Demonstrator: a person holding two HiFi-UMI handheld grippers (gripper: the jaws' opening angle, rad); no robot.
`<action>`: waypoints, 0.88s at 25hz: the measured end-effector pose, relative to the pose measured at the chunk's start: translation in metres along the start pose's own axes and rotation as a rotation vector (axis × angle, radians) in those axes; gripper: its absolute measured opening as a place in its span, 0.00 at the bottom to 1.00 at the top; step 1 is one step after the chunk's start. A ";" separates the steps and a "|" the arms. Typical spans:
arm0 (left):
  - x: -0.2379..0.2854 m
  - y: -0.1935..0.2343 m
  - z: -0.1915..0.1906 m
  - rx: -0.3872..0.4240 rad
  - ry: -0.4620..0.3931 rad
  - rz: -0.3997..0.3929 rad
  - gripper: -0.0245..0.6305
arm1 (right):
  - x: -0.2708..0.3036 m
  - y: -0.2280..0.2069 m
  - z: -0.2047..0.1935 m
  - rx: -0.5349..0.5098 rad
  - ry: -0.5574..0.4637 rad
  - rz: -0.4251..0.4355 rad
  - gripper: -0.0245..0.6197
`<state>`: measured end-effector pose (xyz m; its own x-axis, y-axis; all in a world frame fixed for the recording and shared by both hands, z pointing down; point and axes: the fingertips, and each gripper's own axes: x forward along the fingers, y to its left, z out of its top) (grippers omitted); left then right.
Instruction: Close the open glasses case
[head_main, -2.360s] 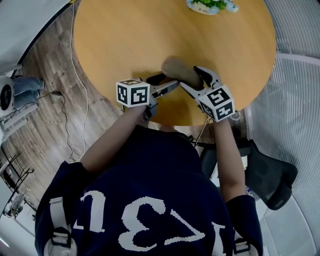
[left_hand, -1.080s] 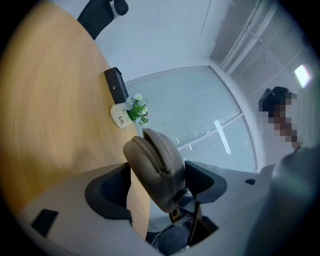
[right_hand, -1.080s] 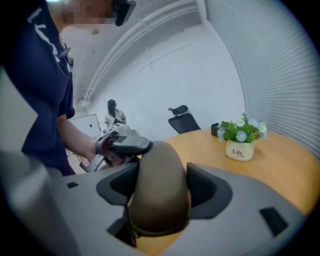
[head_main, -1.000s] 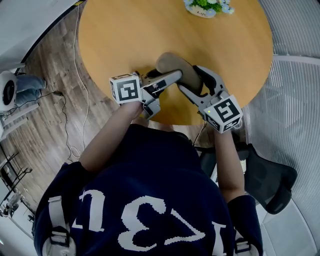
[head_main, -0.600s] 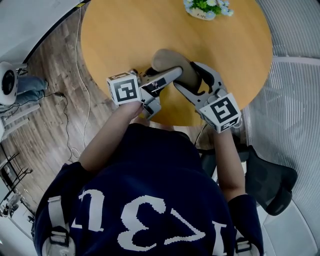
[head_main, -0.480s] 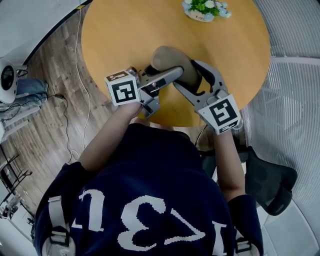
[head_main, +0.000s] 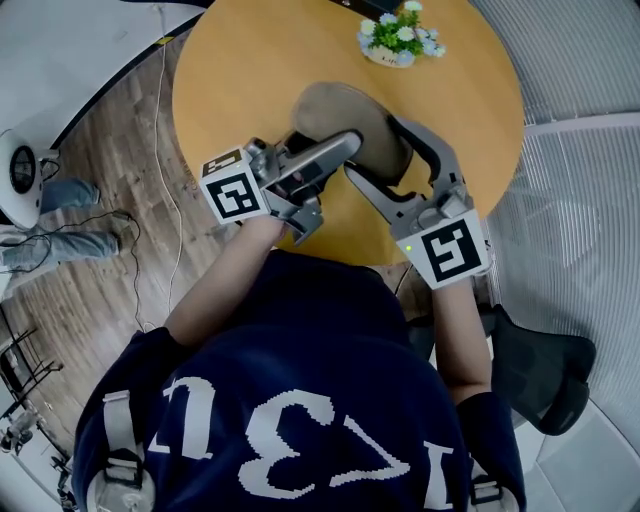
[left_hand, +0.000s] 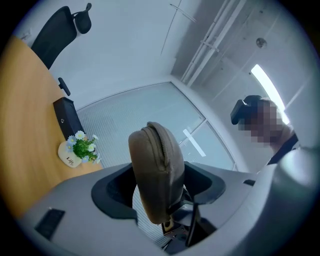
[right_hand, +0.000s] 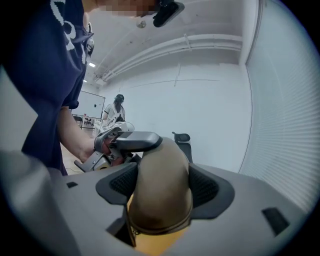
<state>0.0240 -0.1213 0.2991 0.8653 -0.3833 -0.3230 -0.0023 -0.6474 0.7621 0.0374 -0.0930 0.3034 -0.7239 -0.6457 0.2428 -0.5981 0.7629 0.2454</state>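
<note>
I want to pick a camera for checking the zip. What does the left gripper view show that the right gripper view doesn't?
Only the left gripper view: the zip running along the brown glasses case, and the flower pot on the wooden table. Only the right gripper view: the left gripper from outside, its fingers closing on the case's far end, plus the person's forearm. Both: the case standing between that camera's own fingers.
</note>
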 end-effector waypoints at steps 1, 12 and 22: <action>0.000 -0.005 0.004 -0.001 -0.009 -0.021 0.49 | -0.001 0.000 0.006 -0.021 -0.007 -0.003 0.53; -0.009 -0.048 0.065 0.002 -0.110 -0.189 0.47 | -0.032 -0.009 0.056 0.082 -0.180 -0.032 0.53; -0.021 -0.055 0.085 -0.035 -0.185 -0.209 0.47 | -0.024 0.023 0.022 0.330 -0.130 0.099 0.20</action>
<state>-0.0367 -0.1336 0.2157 0.7388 -0.3596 -0.5699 0.1872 -0.7029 0.6862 0.0335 -0.0588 0.2823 -0.8087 -0.5751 0.1233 -0.5865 0.8044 -0.0943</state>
